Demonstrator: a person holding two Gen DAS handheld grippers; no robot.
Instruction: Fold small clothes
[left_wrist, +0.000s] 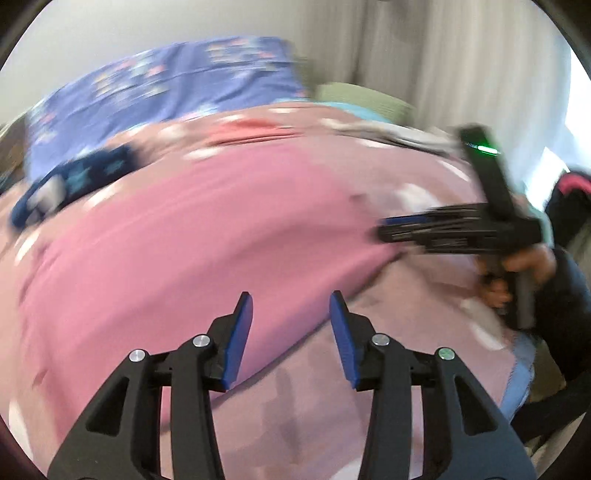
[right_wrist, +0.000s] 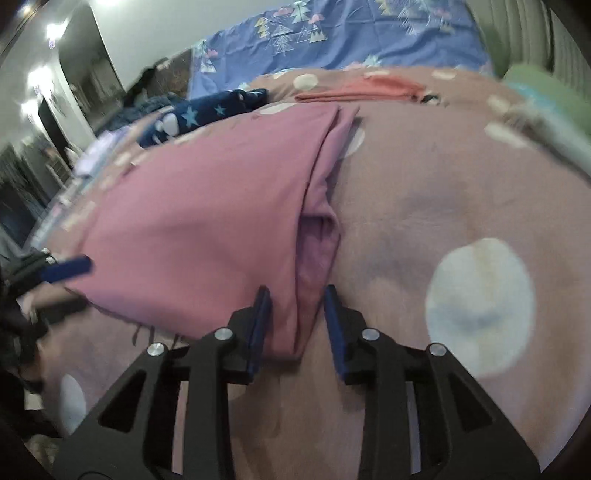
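Pink garment (right_wrist: 207, 206) lies folded on dotted bedspread (right_wrist: 443, 192).

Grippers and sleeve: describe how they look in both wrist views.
Left gripper and right gripper: black angular frames, silver round bolts, flat blue pads on the fingers. A green light glows on the right gripper's black upright part. The person's sleeve is dark.

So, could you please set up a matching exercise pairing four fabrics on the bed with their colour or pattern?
Things:
1. garment being folded
2. small folded piece behind it
3. garment at the far left
4. bed cover

Descriptions:
A. navy with pale stars
B. dusty pink with white spots
C. plain pink
D. coral

Pairs: 1-C, 2-D, 3-A, 4-B
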